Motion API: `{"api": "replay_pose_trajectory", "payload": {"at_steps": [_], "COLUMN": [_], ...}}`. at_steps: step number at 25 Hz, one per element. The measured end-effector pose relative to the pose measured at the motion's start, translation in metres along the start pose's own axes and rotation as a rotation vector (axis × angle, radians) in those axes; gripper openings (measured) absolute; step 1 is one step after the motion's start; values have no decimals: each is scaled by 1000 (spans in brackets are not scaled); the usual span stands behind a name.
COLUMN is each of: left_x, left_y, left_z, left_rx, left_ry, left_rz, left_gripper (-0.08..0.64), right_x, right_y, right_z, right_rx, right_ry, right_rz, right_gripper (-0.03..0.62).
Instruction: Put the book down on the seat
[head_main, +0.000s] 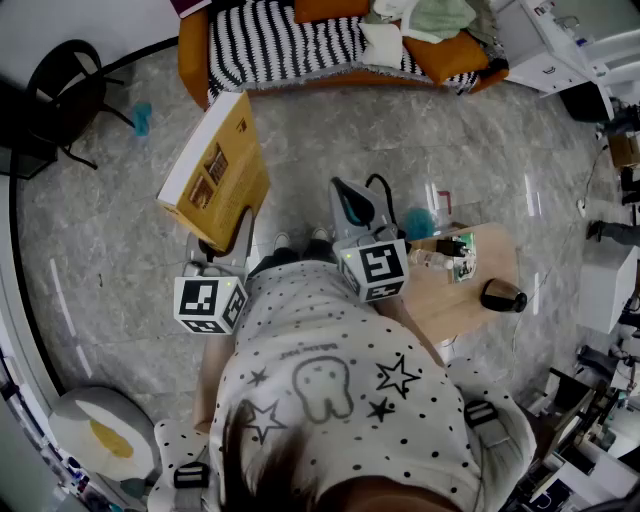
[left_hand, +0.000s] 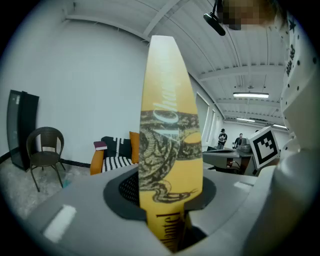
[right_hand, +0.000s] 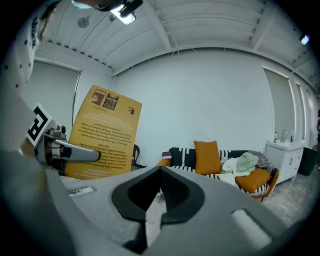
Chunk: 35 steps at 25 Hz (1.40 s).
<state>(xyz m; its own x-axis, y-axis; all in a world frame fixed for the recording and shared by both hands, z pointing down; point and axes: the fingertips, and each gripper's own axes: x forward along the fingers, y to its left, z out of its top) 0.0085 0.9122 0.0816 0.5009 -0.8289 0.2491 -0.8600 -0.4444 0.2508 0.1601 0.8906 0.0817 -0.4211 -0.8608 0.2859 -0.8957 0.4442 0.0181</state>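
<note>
The left gripper (head_main: 224, 243) is clamped on the lower edge of the book (head_main: 214, 170). Its jaws are parted only by the thickness of the volume and press on both covers, and the left gripper view shows the yellow spine standing upright between the pads. Gripping at the bottom edge sets the book upright and tilted away from the person, clear of the body for carrying. The book is in the air above the floor (head_main: 330, 140), well apart from the sofa (head_main: 270, 45), so the placing step is not yet done. The right gripper (right_hand: 159, 181) has its jaws closed together on nothing. It is held level beside the person, probably idle because one clamp suffices for this load. The intended seat is most likely the striped sofa straight ahead, though a chair (head_main: 62, 92) stands off to the left and the views do not settle which is meant. To lay the book flat, the grip will need rotating before release.
</note>
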Motion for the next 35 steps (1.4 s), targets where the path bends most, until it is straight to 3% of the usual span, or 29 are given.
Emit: {"api": "replay_pose_trajectory", "payload": {"at_steps": [21,35], "left_x": [-16,-18], "left_y": [1,11], "left_z": [0,-8], "left_rx": [14,-48], "left_ry": [-21,11], "left_rz": [-15,-30], "left_gripper": [147,147], "right_x": [-8,-7], "right_y": [15,19], "right_z": [-3,-14], "right_rx": [11,46], "right_ry": [-6,19], "right_rz": [-1,-19], "right_gripper": [-3,-3]}}
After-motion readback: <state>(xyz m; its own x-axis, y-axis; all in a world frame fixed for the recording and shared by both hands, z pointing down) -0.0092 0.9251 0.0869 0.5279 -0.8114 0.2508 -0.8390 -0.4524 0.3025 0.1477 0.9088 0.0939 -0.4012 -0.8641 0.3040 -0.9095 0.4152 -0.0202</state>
